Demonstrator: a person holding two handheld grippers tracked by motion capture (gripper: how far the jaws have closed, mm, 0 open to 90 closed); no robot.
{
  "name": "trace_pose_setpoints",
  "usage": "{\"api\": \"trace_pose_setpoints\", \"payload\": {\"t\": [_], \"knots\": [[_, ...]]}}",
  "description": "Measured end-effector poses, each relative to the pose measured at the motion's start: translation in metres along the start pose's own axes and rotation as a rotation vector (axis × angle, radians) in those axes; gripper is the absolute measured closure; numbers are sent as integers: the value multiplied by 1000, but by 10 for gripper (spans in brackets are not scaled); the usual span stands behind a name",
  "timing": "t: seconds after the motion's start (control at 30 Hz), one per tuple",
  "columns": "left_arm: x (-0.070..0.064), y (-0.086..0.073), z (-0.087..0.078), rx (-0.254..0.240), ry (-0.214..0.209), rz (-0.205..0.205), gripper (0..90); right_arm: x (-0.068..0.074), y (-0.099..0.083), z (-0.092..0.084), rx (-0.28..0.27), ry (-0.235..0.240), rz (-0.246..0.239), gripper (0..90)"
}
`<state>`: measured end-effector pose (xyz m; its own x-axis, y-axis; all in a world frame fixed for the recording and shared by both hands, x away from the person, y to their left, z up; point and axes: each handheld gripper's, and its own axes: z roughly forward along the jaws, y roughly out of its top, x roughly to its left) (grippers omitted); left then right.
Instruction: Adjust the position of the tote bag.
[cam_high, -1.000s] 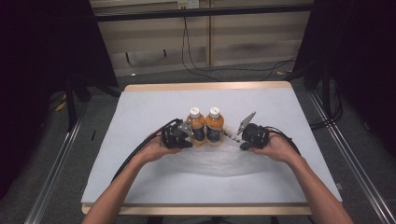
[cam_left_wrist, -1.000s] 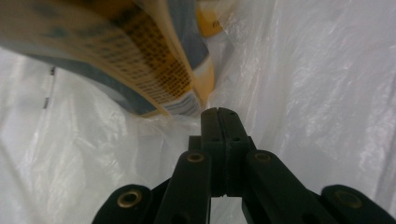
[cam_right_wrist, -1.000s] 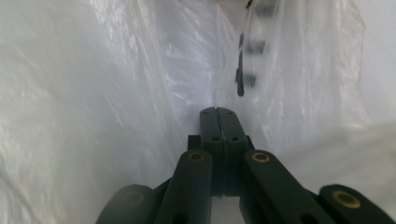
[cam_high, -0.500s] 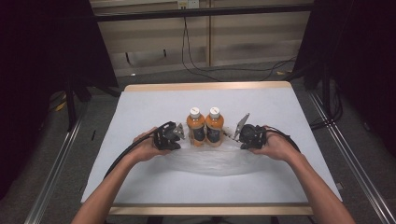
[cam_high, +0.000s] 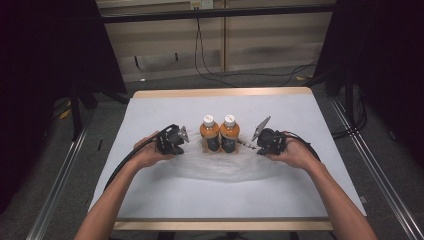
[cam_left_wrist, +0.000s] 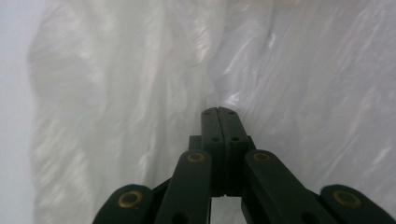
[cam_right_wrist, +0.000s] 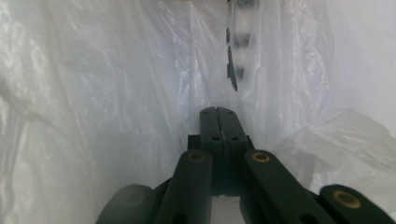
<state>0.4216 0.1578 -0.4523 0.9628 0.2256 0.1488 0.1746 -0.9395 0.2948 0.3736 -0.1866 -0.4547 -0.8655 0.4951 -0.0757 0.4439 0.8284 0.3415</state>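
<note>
Both claws, left claw (cam_left_wrist: 218, 112) and right claw (cam_right_wrist: 218, 111), pinch the thin clear plastic bag (cam_high: 220, 167); best lift both evenly, keeping the two orange-filled bottles (cam_high: 219, 135) upright.

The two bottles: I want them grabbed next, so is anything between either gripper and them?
Yes. Both grippers, left and right, are shut on the clear plastic bag, which the gripper views show stretched ahead of their jaws. The two bottles stand upright, side by side between the grippers, apparently behind that film.
</note>
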Motion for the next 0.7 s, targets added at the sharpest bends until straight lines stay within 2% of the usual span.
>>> {"api": "trace_pose_setpoints", "payload": {"t": [0.03, 0.1, 0.2, 0.23, 0.3, 0.33, 0.37, 0.4, 0.47, 0.57, 0.63, 0.7], "knots": [[1, -3, 0, 17, 3, -6, 900, 0, 1, 0, 0, -6, -27, 900], [3, -11, -4, 35, 10, -15, 900, 1, 0, -1, 8, 10, -32, 900], [2, -21, -6, 10, 21, -26, 900, 4, -4, -4, 22, 14, -44, 900], [1, -22, -6, 11, 17, -42, 900, 3, -5, -5, 32, 17, -50, 900], [0, -23, -7, 6, 12, -43, 900, 3, -7, -7, 32, 17, -50, 900], [1, -23, -7, 15, 12, -22, 900, 4, -8, -7, 35, 17, -41, 900], [0, -23, -7, 17, 13, -23, 900, 3, -9, -7, 32, 12, -52, 900], [1, -23, -8, 25, 2, -16, 900, 3, -11, -8, 47, 10, -40, 900], [0, -25, -8, 8, 8, -38, 900, 2, -15, -10, 45, 2, -41, 900], [1, -25, -7, 6, 3, -45, 900, 0, -22, -14, 36, 1, -27, 900], [2, -26, -8, 4, -5, -48, 900, 0, -25, -15, 46, -5, -23, 900], [4, -26, -8, 7, -11, -33, 900, 0, -31, -17, 63, -25, -19, 900]]}}
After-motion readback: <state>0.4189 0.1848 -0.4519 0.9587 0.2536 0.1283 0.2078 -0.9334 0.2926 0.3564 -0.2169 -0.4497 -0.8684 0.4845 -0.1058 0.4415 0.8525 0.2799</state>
